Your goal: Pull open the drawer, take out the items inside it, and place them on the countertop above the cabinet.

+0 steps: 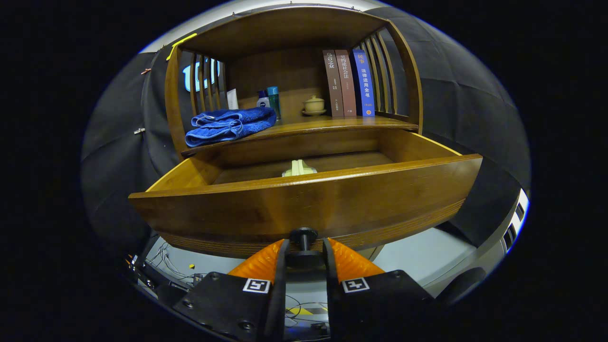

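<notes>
- The gripper (304,249) has its fingers clamped on the round dark knob (303,236) at the drawer's front.
- The smooth wooden drawer (304,199) stands pulled out, its front panel curved.
- Inside the drawer, behind the front panel, lies a pale ridged item (298,168).
- Above the drawer, on the countertop (332,125), a fluffy blue towel (230,124) lies folded, with upright books (348,83) further back.

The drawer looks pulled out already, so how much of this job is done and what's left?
Done: the drawer stands open. In hand: the gripper is closed around the drawer's knob. Left: a pale item lies inside and has to go up onto the countertop, where a blue towel, bottles, a teacup and books sit.
</notes>
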`<state>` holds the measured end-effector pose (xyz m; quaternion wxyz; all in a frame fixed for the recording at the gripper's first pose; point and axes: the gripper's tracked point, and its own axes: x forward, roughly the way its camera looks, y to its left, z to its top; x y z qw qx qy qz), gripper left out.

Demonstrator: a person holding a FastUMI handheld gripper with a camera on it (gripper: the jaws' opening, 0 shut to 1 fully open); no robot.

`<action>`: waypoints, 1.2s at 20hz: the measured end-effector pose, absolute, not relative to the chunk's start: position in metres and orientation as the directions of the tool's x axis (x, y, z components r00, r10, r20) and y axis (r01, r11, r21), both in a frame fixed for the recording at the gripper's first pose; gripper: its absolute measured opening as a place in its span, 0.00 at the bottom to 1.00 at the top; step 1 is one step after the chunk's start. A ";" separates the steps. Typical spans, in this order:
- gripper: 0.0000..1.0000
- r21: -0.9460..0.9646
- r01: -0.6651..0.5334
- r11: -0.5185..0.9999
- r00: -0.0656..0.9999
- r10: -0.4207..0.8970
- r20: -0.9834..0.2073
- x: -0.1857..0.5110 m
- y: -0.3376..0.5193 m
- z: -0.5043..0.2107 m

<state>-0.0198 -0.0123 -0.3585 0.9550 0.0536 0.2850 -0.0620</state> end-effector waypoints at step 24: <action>0.97 0.135 0.143 0.980 0.785 -0.029 -0.618 0.073 -0.015 -0.264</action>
